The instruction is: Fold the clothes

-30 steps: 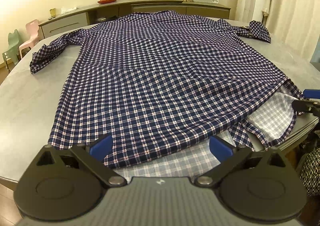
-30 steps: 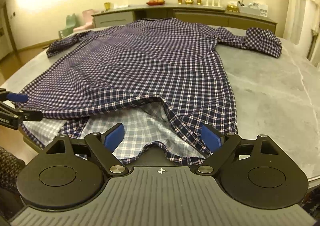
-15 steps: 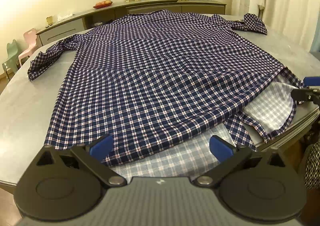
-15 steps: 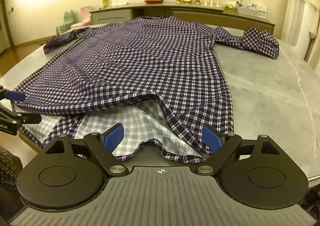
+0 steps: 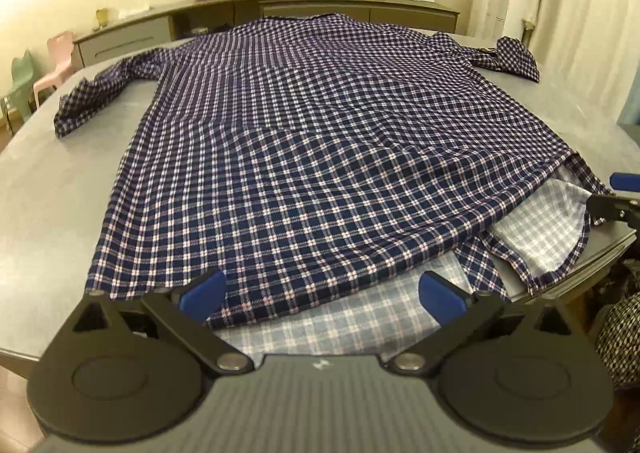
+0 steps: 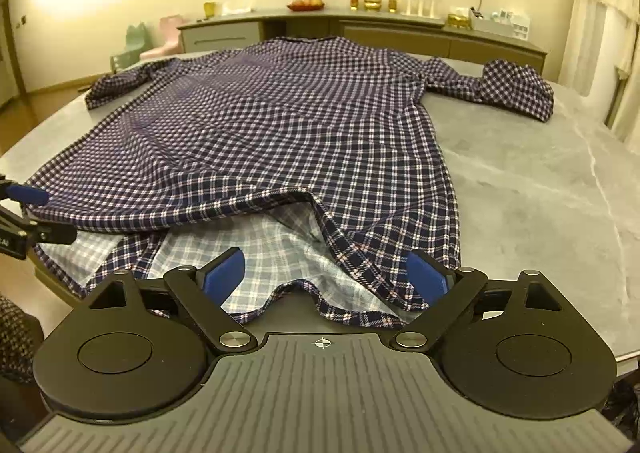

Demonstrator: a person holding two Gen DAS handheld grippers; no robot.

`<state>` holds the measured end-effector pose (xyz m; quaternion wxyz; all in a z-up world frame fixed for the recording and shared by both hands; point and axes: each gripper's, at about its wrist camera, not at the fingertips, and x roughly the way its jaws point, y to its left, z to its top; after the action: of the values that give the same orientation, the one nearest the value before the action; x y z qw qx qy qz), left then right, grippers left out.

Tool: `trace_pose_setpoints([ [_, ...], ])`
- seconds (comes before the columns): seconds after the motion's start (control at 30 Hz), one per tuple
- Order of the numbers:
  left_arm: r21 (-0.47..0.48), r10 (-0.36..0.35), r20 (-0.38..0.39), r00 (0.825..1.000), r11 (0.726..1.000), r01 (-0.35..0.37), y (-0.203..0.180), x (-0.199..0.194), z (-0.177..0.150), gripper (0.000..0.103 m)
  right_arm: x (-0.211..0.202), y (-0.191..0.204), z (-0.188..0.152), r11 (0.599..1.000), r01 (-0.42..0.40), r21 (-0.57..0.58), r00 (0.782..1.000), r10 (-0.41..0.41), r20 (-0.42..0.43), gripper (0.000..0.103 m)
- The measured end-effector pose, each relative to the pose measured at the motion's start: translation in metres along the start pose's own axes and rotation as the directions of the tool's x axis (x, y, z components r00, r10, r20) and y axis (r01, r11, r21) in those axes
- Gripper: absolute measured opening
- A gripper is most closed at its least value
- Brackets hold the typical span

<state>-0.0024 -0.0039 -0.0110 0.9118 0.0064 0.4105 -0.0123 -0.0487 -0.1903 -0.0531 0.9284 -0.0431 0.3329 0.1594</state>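
On the table: a navy checked shirt [image 5: 320,157] lies spread flat on the grey tabletop [image 5: 52,189], collar toward the far sideboard [image 5: 304,9], hem at the near edge.
Sleeves: one stretches out to the left [image 5: 100,93], the other lies bunched at the far right [image 6: 516,89].
Hem: the top layer is lifted and rumpled near the right side, showing the paler inside of the fabric [image 6: 264,249] (part of it drapes over the table edge).
Left gripper [image 5: 320,289]: fingers spread wide, poised over the hem; the blue pads [image 5: 202,291] pinch nothing.
Right gripper [image 6: 324,273]: fingers likewise spread wide over the open hem, cloth lying between them but not clamped.
Background: two small chairs [image 5: 36,73] stand left of the sideboard.
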Motion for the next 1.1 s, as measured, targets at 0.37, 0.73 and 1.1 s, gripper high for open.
trace_pose_setpoints([
  [0.37,-0.022,0.012,0.022,1.000,1.000,-0.012,0.005,-0.005,0.002,0.052,0.000,0.003,0.001,1.000,0.008,-0.012,1.000,-0.008,-0.004,0.089],
  [0.73,-0.077,-0.011,0.041,0.999,0.997,0.015,0.021,-0.007,0.006,0.043,-0.016,0.003,0.008,1.000,-0.029,0.000,0.997,0.029,0.070,0.038],
  [1.1,-0.175,-0.222,0.044,0.974,0.958,0.227,0.029,0.001,0.003,0.088,0.025,0.065,-0.003,0.825,0.223,-0.519,0.974,-0.170,0.149,0.083],
])
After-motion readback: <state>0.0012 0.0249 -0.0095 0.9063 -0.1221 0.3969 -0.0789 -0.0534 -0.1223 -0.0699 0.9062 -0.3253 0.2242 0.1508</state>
